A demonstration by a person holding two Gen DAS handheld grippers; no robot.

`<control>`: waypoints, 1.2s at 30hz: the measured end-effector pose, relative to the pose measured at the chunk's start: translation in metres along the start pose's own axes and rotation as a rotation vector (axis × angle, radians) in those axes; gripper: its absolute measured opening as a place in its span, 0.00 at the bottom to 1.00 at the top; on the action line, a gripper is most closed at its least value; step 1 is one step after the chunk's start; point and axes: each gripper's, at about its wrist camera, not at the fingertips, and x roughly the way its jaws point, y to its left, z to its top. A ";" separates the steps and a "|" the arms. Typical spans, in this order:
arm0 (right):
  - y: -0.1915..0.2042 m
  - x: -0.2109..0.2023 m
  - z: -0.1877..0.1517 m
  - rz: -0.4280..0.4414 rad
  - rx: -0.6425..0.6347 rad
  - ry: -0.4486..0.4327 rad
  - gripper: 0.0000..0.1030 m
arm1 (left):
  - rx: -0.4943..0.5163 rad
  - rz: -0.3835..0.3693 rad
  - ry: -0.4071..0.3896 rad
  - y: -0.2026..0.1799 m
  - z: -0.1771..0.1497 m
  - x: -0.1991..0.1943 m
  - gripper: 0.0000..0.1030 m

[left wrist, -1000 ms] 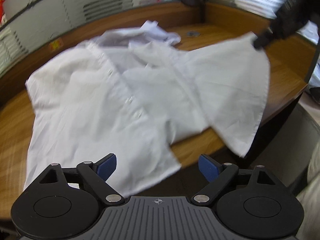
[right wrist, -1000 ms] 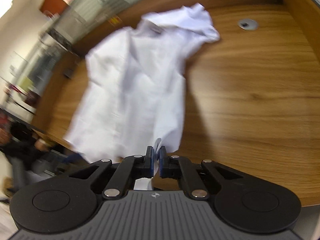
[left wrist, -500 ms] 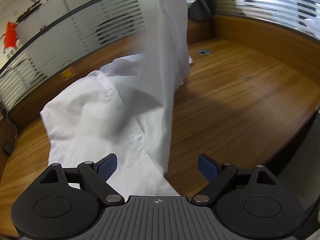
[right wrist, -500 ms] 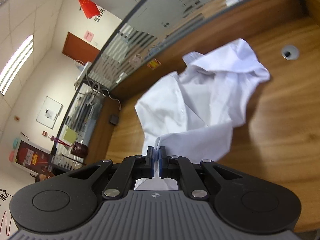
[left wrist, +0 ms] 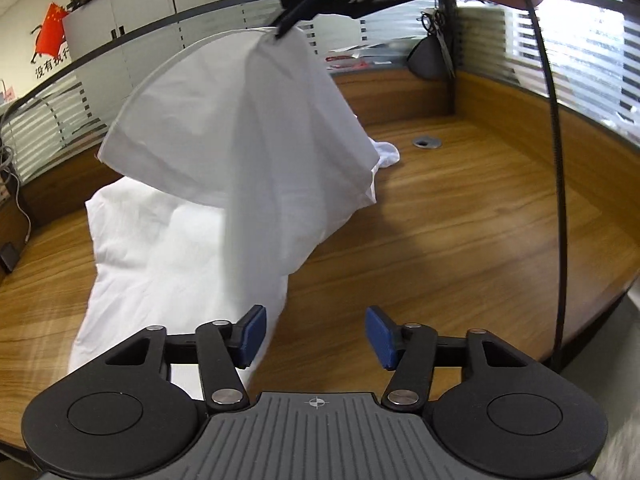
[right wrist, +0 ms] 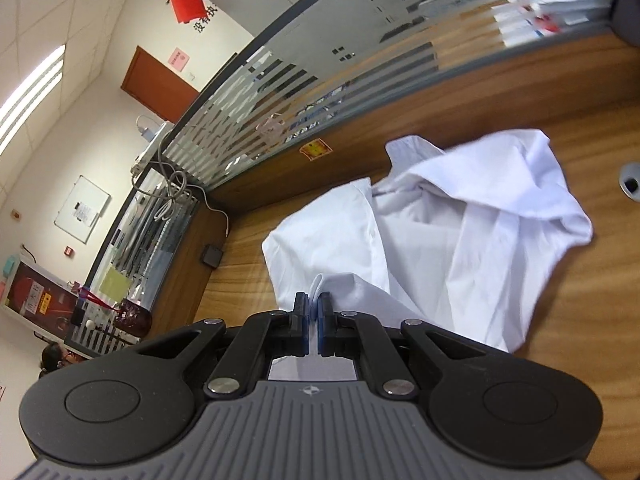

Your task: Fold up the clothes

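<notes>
White cloth of the shirt (left wrist: 240, 152) hung from the right gripper (right wrist: 313, 307), whose jaws were pressed together on a small fold of its edge, high above the wooden worktop (left wrist: 460, 216). The rest of the shirt lay crumpled on the worktop below. The left gripper (left wrist: 315, 336) waited low with jaws wide and nothing between them, its left pad just beside the hanging cloth.

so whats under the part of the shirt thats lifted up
Under the raised flap of the shirt, pinched by the right gripper, the rest of the shirt lies crumpled on the wooden desk. Whatever desk lies beneath that heap is covered.
</notes>
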 end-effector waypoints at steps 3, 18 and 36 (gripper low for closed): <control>0.004 0.011 0.009 -0.004 -0.014 -0.001 0.04 | -0.016 0.037 0.016 0.000 0.003 0.017 0.50; -0.003 0.048 0.023 -0.042 -0.007 0.019 0.04 | -0.069 0.203 0.146 0.040 0.001 0.077 0.18; -0.008 0.022 0.014 -0.049 0.000 -0.007 0.04 | -0.167 0.368 0.150 0.035 0.019 0.101 0.12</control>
